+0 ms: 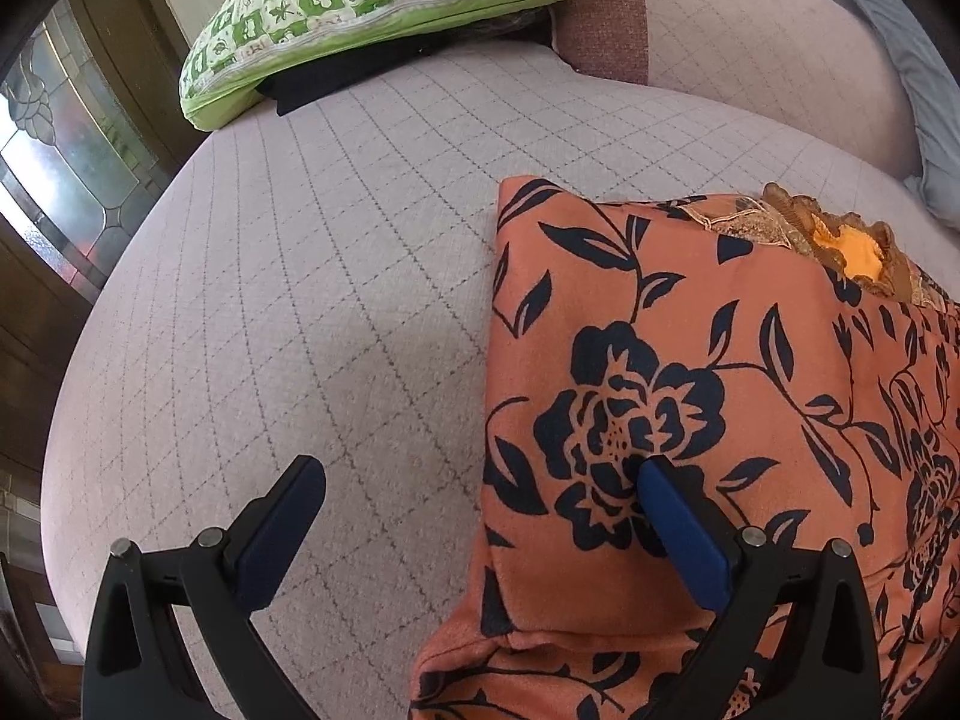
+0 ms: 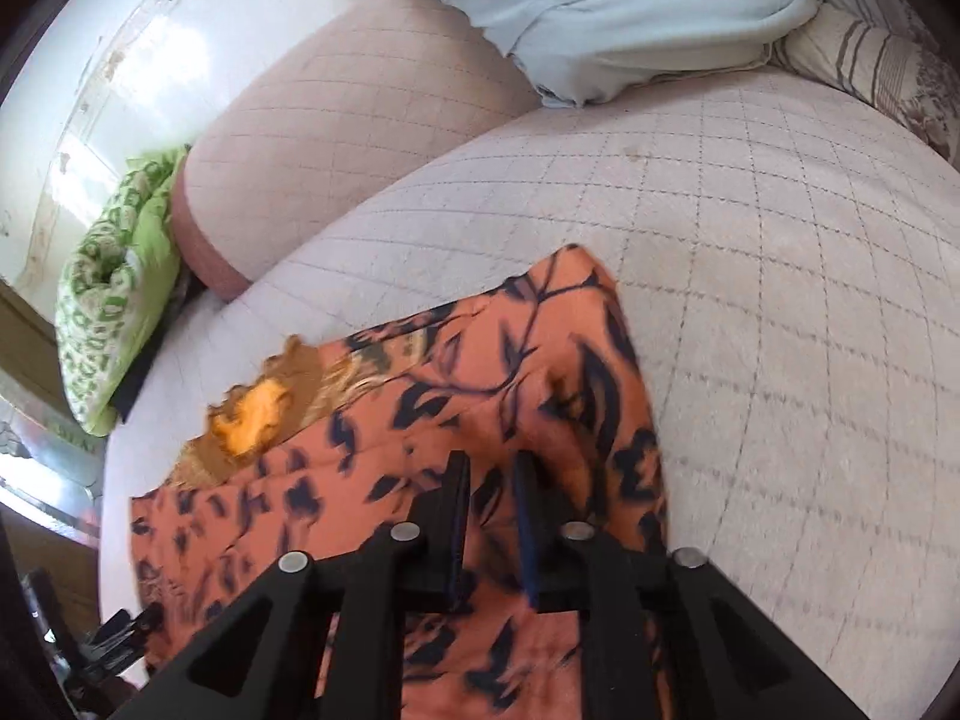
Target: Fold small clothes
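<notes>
One orange floral garment (image 1: 690,372) was laid folded on the quilted bed (image 1: 312,300), left gripper (image 1: 480,480) fingers spread wide over its edge, right gripper (image 2: 492,468) fingers nearly together above it, nothing clamped.

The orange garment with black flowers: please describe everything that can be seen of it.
The orange garment is soft woven-looking cloth printed with black flowers and leaves, with a gold embroidered neckline and yellow lining inside it. It lies folded, fairly flat, on the pale quilted mattress, with the neckline on the far side. One finger of the open left gripper rests over its flower print. The right gripper is above its other part, jaws nearly closed; whether they pinch the cloth is unclear.
</notes>
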Action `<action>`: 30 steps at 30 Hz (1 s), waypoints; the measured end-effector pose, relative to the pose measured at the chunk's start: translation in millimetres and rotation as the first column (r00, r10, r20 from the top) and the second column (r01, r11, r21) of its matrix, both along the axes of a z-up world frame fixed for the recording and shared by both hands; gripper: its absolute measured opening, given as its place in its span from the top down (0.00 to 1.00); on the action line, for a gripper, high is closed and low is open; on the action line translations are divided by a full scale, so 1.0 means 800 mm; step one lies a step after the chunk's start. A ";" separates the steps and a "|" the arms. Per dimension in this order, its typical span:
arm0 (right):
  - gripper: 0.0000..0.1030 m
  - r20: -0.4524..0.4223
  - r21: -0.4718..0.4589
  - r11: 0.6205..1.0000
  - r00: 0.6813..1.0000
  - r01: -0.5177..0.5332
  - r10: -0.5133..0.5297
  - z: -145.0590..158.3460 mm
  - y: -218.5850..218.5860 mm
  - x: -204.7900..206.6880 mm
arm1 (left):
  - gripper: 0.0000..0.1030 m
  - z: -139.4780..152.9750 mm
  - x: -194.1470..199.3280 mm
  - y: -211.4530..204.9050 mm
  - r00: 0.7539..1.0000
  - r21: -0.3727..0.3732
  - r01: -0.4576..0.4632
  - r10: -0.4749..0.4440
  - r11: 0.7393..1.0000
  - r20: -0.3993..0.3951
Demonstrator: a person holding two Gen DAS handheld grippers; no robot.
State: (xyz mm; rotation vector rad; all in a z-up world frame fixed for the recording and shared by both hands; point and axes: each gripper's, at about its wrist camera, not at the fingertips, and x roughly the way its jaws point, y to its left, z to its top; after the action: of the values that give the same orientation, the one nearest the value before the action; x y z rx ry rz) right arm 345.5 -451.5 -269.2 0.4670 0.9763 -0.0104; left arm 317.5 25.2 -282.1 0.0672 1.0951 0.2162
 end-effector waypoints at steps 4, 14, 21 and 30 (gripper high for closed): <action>0.82 -0.077 -0.034 0.994 0.992 -0.104 0.101 -0.004 0.037 -0.024 | 0.00 0.005 -0.016 -0.005 1.000 0.049 0.016 -0.016 0.999 0.012; 0.84 -0.010 0.116 0.993 0.999 -0.036 0.037 0.046 -0.009 -0.159 | 0.00 0.027 -0.084 0.031 0.995 0.075 0.056 -0.062 0.996 0.076; 0.42 0.028 0.100 0.994 0.999 0.035 -0.038 0.071 -0.055 -0.284 | 0.00 0.044 -0.183 0.063 0.994 0.062 0.009 -0.016 0.998 0.112; 0.32 -0.147 0.095 0.990 0.985 0.102 -0.087 0.038 -0.087 -0.374 | 0.00 0.028 -0.297 0.077 0.999 -0.021 0.031 -0.031 0.999 0.016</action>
State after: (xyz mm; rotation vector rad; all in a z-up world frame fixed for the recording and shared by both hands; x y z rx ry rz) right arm 46.7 -521.2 -238.4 0.6133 1.0975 -0.0802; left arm 79.5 86.4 -259.5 0.0635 1.0799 0.1768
